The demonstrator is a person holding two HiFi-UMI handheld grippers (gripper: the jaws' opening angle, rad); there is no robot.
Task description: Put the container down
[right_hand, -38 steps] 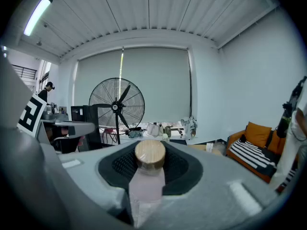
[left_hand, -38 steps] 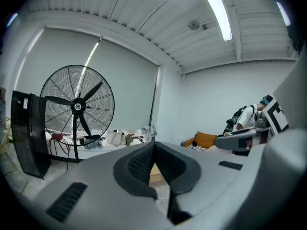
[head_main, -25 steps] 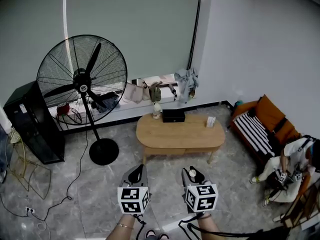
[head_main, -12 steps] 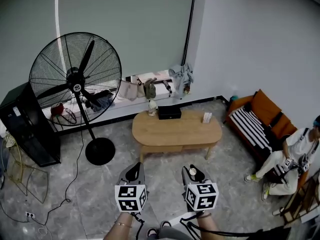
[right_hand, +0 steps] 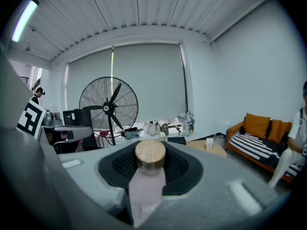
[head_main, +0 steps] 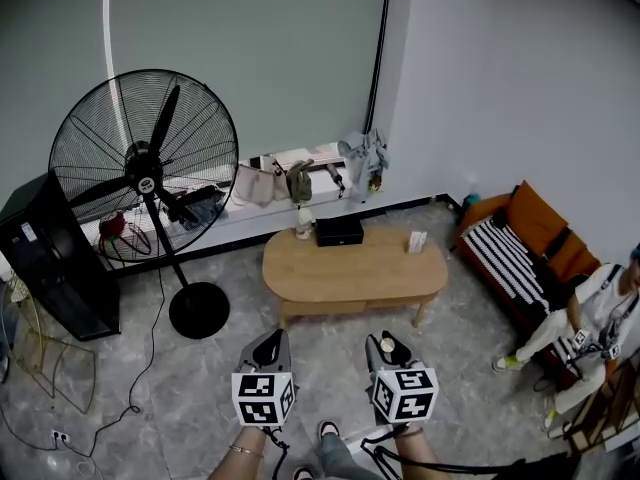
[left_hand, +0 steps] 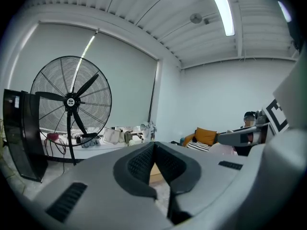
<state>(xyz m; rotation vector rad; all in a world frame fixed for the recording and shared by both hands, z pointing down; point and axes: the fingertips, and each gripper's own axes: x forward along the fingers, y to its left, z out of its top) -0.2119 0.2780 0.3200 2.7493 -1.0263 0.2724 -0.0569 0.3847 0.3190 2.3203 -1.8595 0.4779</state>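
Grippers hang side by side at the near edge of the head view, both aimed ahead and slightly down. The left gripper [head_main: 268,342] has its jaws pressed together at the tips with nothing between them. The right gripper [head_main: 386,347] pinches a pale pink container [right_hand: 147,178] capped by a round wooden lid [right_hand: 150,153]. The container lies lengthwise along the jaws, its long axis running away from the person, lid end foremost and pointed toward the table. Ahead of both grippers, grey marbled floor [head_main: 325,363] lies open up to the near edge of an oval wooden table [head_main: 370,276]. The near half of the tabletop shows plain wood; along its far edge stand a small bottle [head_main: 303,223], a black box [head_main: 339,231] and a small white card [head_main: 417,241]. Left of the table a tall fan [head_main: 145,173] stands on a round base, with a black cabinet [head_main: 45,258] beyond it. To the right an orange sofa [head_main: 520,253] lines the wall, and a person [head_main: 600,318] sits at its near end. Behind the table a cluttered sill [head_main: 290,178] runs along the far wall.
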